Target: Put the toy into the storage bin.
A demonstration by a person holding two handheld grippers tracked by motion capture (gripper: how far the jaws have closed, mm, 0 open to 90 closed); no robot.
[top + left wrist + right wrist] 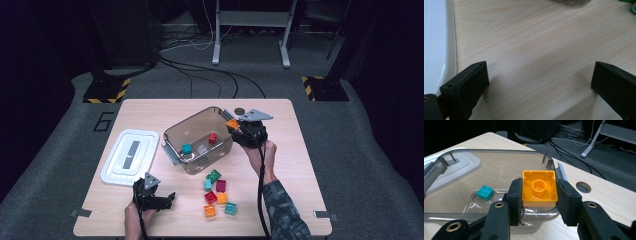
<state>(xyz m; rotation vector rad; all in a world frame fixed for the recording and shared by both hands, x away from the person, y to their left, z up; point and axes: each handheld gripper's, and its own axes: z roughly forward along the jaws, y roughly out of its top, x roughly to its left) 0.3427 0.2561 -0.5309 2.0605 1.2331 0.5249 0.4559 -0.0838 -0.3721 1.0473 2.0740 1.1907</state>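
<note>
My right gripper is shut on an orange brick, hollow underside toward the camera, held just above the near rim of a clear plastic bin. Inside the bin lie a teal brick and a red brick. My left gripper rests low over bare tabletop at the front left, jaws wide apart with nothing between them.
The bin's white lid lies flat to the left of the bin. Several loose bricks in green, teal, red and orange sit in front of the bin. A round hole marks the table beyond the bin.
</note>
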